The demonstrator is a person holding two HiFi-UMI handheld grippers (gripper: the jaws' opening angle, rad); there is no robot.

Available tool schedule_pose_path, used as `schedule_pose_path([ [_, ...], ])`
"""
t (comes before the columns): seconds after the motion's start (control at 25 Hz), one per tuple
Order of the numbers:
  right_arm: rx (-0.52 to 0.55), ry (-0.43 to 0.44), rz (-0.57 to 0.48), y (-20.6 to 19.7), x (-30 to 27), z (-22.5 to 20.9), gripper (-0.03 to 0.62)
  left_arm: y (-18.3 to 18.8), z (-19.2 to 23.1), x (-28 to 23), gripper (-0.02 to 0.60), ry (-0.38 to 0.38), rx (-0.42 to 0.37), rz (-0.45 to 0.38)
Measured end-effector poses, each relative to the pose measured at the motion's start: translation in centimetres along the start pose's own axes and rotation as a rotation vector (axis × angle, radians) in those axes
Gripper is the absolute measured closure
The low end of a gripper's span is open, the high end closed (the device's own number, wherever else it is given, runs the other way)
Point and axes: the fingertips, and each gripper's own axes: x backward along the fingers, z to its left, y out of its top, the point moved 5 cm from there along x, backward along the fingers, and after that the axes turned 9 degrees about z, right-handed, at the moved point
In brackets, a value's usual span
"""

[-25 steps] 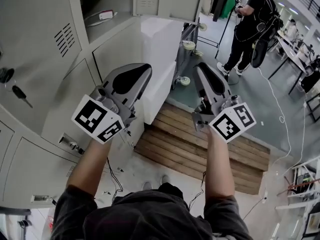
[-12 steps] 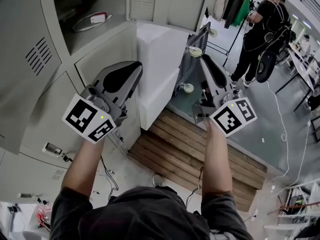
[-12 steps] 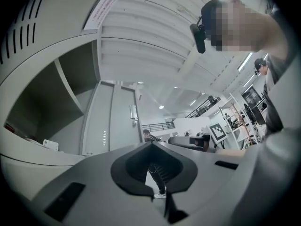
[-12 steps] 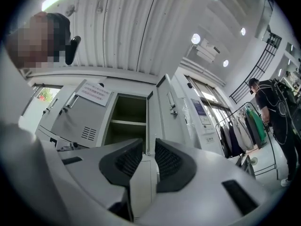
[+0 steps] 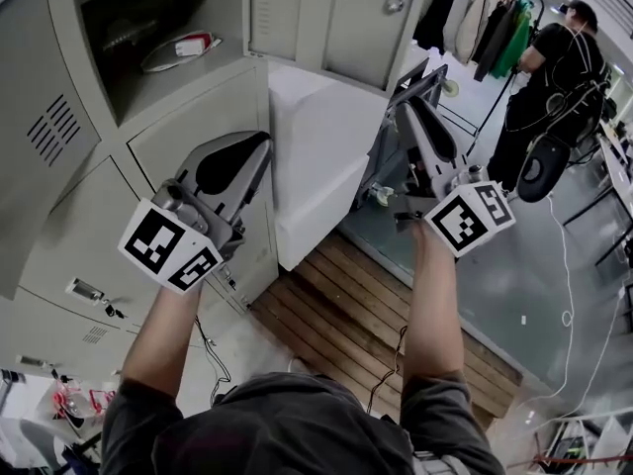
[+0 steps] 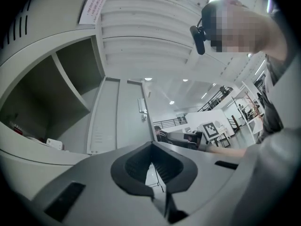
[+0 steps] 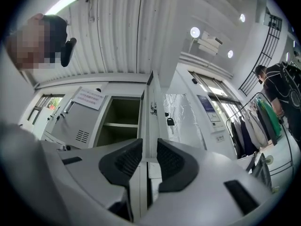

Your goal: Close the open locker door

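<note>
Both arms are reaching out in front of the lockers here. The open locker door (image 5: 45, 151) is hanging wide at the far left of the head view, its vent slots facing us. It is swung well clear of the open compartment (image 5: 148, 28). Neither claw is touching that door. From the right gripper view it is standing out to the left of the dark opening, with a paper notice (image 7: 87, 98) stuck on it.

Inside the compartment, a red-and-white item (image 5: 194, 45) and a loop of cable are lying on the shelf.

The left claw (image 5: 259, 144) is pointing up toward the grey panel just below that shelf. It is clenched, tips meeting with nothing caught in them.

The right claw (image 5: 406, 112) is hanging further right, past the white block (image 5: 321, 156). It is released, its pads (image 7: 170, 161) standing apart and gripping nothing. Only the lockers' upright edge is showing through the gap.

Down below, a wooden pallet (image 5: 381, 310) is lying on the floor. At the far right a person in black (image 5: 554, 77) is standing beside a rack of clothes (image 5: 495, 23).
</note>
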Motion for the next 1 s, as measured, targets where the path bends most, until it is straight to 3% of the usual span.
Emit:
schedule_pose_path([
  [0.56,-0.048,0.117,0.002,0.1,-4.5,-4.0,0.476,-0.8,0.8,-1.4,0.568,0.092,-0.018,0.027],
  [0.88,-0.024,0.191,-0.041,0.5,-5.3,-2.7,0.499,-1.2,1.6,-0.5,0.568,0.117,-0.016,0.036],
  [1.0,-0.029,0.178,-0.043,0.4,-5.0,-2.2,0.499,-1.1,1.7,0.3,0.568,0.123,-0.015,0.036],
])
